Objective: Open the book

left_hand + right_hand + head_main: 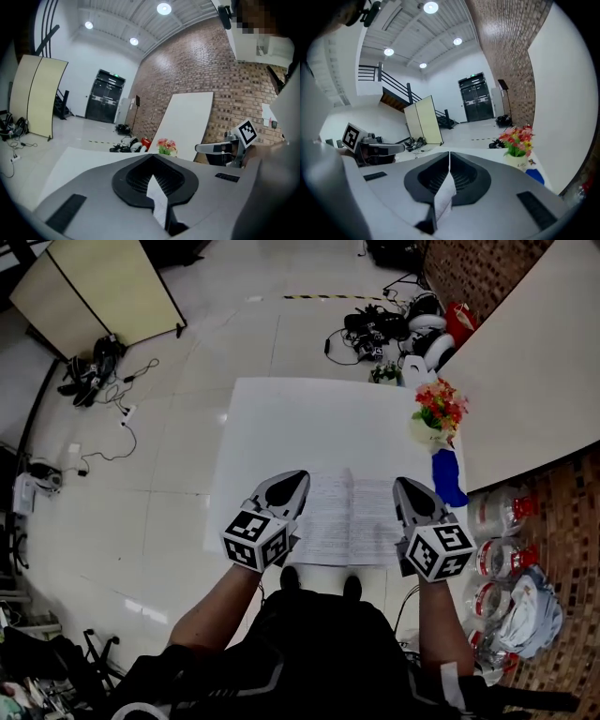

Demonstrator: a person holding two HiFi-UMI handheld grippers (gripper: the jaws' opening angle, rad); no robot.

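The book (349, 517) lies open, text pages up, near the front edge of the white table (309, 418). My left gripper (292, 486) is at the book's left edge and my right gripper (405, 491) at its right edge. In the left gripper view the jaws of the left gripper (154, 180) are shut on a thin printed page (157, 197) standing edge-on between them. The right gripper (449, 164) is likewise shut on a printed page (444, 194). Each gripper shows in the other's view, the right gripper (225, 147) and the left gripper (375, 150).
A vase of flowers (436, 413) and a blue object (447, 477) stand at the table's right edge. A big white panel (525, 352) leans on the brick wall at right, with plastic bottles (502, 512) below. Cables and gear (380, 329) lie on the floor beyond.
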